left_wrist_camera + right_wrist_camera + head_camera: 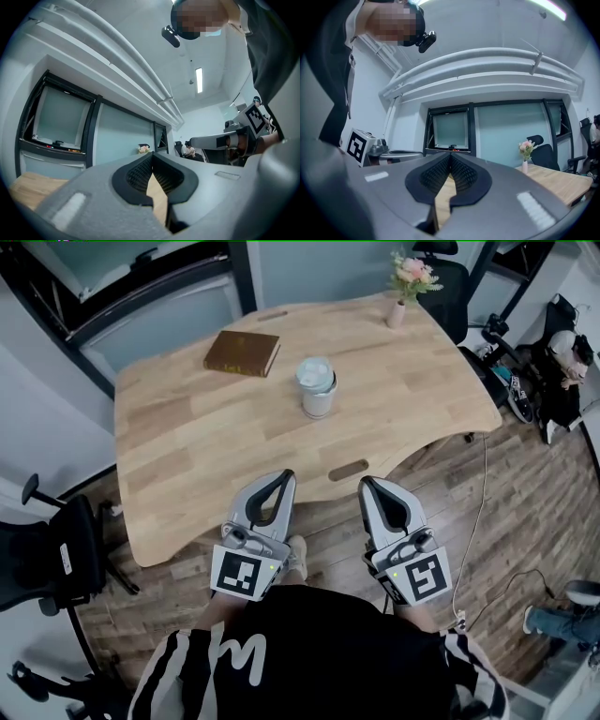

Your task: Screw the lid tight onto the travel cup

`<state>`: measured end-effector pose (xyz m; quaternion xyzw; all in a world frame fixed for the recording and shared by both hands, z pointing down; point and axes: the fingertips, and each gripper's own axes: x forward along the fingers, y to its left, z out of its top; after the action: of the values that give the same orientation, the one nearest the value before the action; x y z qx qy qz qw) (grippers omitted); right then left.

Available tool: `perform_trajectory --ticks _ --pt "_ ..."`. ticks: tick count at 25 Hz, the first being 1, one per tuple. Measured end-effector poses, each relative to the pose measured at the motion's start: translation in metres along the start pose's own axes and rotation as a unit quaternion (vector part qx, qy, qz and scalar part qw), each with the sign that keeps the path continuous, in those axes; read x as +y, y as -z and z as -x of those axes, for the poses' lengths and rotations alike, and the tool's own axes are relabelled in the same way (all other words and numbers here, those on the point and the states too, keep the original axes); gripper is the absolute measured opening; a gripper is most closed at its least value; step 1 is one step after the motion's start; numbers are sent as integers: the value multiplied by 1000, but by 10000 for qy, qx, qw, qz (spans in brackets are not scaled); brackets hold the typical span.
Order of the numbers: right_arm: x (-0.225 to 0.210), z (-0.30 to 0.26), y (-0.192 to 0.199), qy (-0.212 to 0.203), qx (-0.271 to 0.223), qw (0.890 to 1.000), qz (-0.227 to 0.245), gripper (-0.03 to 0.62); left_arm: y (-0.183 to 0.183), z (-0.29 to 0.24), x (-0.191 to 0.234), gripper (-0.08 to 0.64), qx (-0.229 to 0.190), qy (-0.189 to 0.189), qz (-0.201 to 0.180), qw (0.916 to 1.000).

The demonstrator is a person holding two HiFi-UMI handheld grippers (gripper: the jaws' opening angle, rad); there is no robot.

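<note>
Wooden table (187, 446), travel cup (319, 401), lid (314, 369) seating unclear; left gripper (285, 476) and right gripper (367, 484) clenched, empty

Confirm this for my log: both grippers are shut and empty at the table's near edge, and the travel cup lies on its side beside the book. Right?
Not quite: the head view shows the travel cup standing upright beside the book. The rest holds: left gripper and right gripper are shut and empty at the table's near edge.

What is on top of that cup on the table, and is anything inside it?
A pale, glassy-looking lid sits on top of the travel cup. It covers the mouth, so whatever is inside cannot be seen, nor whether the lid is screwed tight.
</note>
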<state>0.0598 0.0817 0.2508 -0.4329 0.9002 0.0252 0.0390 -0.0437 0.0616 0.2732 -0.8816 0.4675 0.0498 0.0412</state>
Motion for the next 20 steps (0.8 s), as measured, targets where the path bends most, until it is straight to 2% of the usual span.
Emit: perform_trajectory --ticks 15,20 --pt "-32 -65 11 122 -14 9998 154 0 8 -49 57 2 12 147 26 9999" --pt "-38 -85 10 136 -53 9999 25 0 13 -65 71 2 9 197 41 9998"
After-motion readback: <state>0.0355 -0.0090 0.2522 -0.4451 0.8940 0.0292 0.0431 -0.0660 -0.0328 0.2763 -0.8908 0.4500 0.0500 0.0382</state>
